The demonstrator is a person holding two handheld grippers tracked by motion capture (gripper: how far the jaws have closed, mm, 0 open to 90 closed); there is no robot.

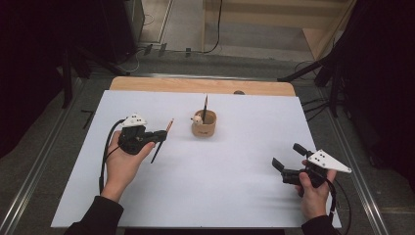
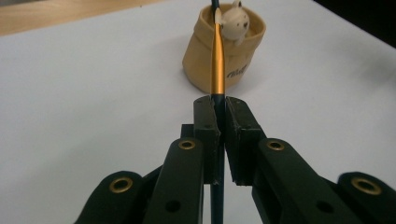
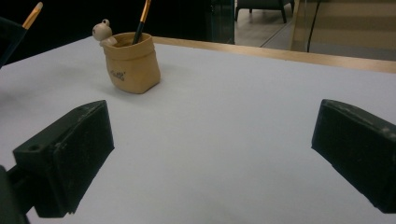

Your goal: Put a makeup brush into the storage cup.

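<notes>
Clamping a pencil (image 2: 218,56) in left gripper (image 2: 218,121), blocking tan pen holder (image 2: 205,60) at upper centre; right gripper (image 3: 210,154) gaping wide.

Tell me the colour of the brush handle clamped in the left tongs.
Dark teal, with a gold-orange ferrule; the brush shows best in the left gripper view.

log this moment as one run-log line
left gripper: shut on pencil | right gripper: open, holding nothing | holder: upright, one pencil inside
</notes>
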